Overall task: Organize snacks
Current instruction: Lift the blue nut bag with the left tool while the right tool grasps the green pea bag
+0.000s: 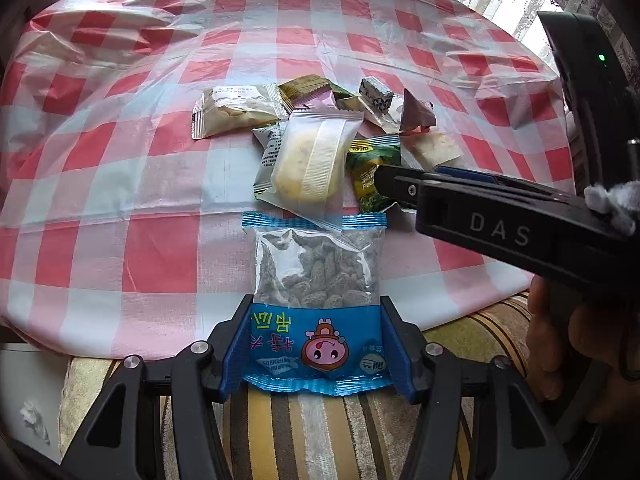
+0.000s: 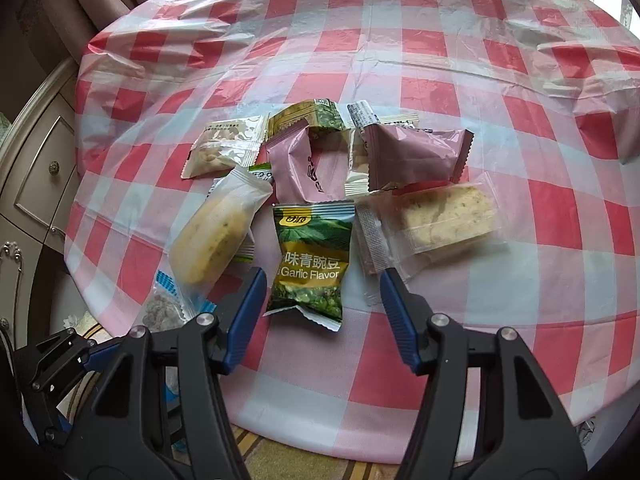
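Observation:
My left gripper [image 1: 316,344] is shut on a blue packet of dark dried fruit [image 1: 316,280], holding its bottom end at the table's near edge. A pile of snack packets [image 1: 312,136] lies beyond it on the red-and-white checked cloth. My right gripper [image 2: 324,300] is open, its blue pads either side of the lower end of a green garlic pea packet [image 2: 312,260]; it also shows in the left wrist view [image 1: 384,184], over that packet [image 1: 368,176]. Beside the peas lie a clear-wrapped yellow cake [image 2: 212,236] and a pale biscuit packet [image 2: 444,216]. The blue packet [image 2: 164,312] shows at lower left.
Pink packets [image 2: 412,156], an olive packet [image 2: 308,118] and a nut packet [image 2: 224,148] lie behind the peas. The checked table [image 1: 120,200] extends wide around the pile. A striped cushion [image 1: 312,432] sits below the near edge. A cabinet [image 2: 44,160] stands at left.

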`<state>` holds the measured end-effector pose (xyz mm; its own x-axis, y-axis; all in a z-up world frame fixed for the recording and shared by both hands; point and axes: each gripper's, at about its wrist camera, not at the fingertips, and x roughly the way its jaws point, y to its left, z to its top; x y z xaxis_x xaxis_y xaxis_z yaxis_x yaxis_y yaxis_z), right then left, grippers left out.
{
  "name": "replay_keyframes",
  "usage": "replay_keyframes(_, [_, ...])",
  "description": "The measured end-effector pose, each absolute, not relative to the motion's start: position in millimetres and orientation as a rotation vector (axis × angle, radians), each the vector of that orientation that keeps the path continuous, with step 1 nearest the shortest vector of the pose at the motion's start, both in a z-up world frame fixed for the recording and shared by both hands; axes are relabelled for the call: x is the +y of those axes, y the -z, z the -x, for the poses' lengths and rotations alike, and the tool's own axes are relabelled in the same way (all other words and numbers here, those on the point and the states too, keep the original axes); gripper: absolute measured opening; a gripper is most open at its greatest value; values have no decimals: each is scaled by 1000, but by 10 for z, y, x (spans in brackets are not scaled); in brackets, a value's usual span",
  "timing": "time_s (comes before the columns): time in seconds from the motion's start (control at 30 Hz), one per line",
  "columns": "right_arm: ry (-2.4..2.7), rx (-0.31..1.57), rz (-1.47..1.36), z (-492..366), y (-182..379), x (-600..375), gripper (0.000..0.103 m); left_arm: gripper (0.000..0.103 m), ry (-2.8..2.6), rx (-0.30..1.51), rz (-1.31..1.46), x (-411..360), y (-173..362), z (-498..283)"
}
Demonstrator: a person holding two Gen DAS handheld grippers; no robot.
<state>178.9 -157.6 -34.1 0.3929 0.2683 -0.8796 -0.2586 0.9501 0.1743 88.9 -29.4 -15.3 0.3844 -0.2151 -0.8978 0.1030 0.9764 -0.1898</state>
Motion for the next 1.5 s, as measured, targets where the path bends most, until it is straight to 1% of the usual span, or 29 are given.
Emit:
replay_keyframes(0.1, [-325,1130,4,-1824,376,-1527,50,59,202,1155,120,-236,132,-840])
replay_keyframes(0.27, [-319,1135,48,-1872,422,-1411,50,59,199,1148,126,-250,118,-808])
replay_keyframes(0.4, [-335,1133,24,-1847,430,-1456,38,59,193,1139,127,-248,87,-767])
replay_keyframes(0.47, [-346,1131,25,-1797,408,-1484,35,59,189,1134,131,-240,68,-738])
replay_keyframes(0.77, [-311,1063,-27,-1395,157,-1903,35,59,185,1104,123,-297,-40,-631])
replay_keyframes(1.03, [-217,1017,-95,-1058,12,-2506,35,59,236,1085,83,-555,-121,-613])
replay_keyframes(1.3, [-108,978,-150,-725,-73,-3166,35,59,331,1064,8,-1052,-232,-646])
replay_keyframes(1.5, [31,981,-196,-449,-32,-3797,35,59,445,1053,-54,-1561,-289,-672])
